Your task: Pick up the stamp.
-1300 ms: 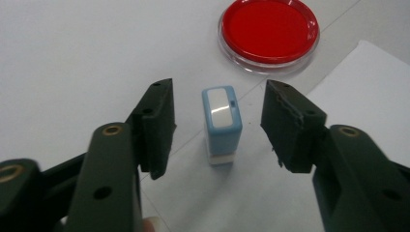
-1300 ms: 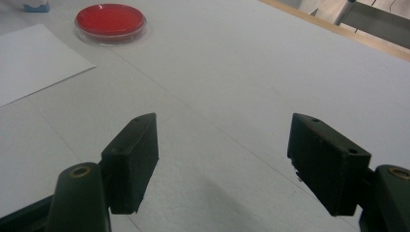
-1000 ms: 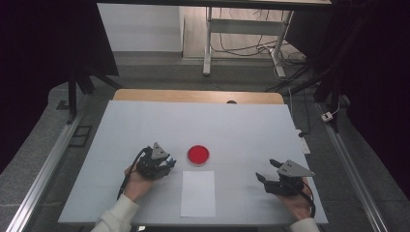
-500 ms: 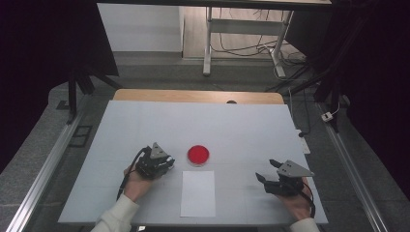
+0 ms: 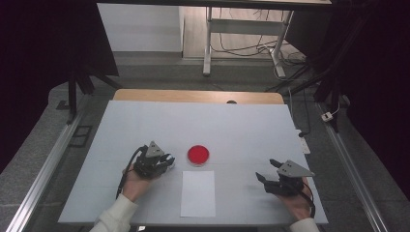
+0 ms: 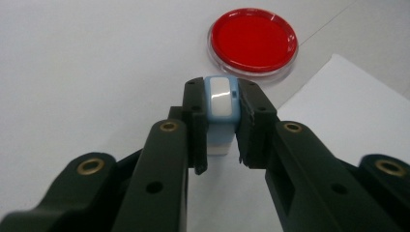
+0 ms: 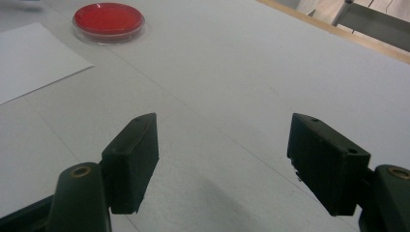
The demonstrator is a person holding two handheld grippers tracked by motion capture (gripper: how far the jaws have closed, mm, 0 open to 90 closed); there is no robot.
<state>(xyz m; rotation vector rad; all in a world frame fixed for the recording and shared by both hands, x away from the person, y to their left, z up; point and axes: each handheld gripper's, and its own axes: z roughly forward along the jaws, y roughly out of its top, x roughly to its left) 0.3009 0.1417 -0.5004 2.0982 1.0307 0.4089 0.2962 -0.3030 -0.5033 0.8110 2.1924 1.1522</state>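
Nearest the person, a white rectangular sheet of paper (image 5: 198, 193) lies flat on the white worktop (image 5: 241, 125), its long axis running away from the person, between the two hands. The left gripper (image 6: 220, 116) sits just beside the sheet's far left corner, its fingers clenched on a small pale-blue block with a white face (image 6: 221, 104), perhaps a stamp or eraser; I cannot tell which. The right gripper (image 7: 222, 159) rests low at the sheet's right, well apart from it, fingers released and spread with nothing between them.

Just beyond the sheet's far edge stands a round, shallow, clear dish with a red filling (image 5: 198, 154). From the left fingers it lies straight ahead and slightly right, near; from the right gripper it is far off to the left. The left hand is judged the nearer to both dish and paper, so any coming move likely falls to it.

The left gripper view shows the held block, which the high view leaves too small to make out. The high view shows the spacing of both hands about the sheet.
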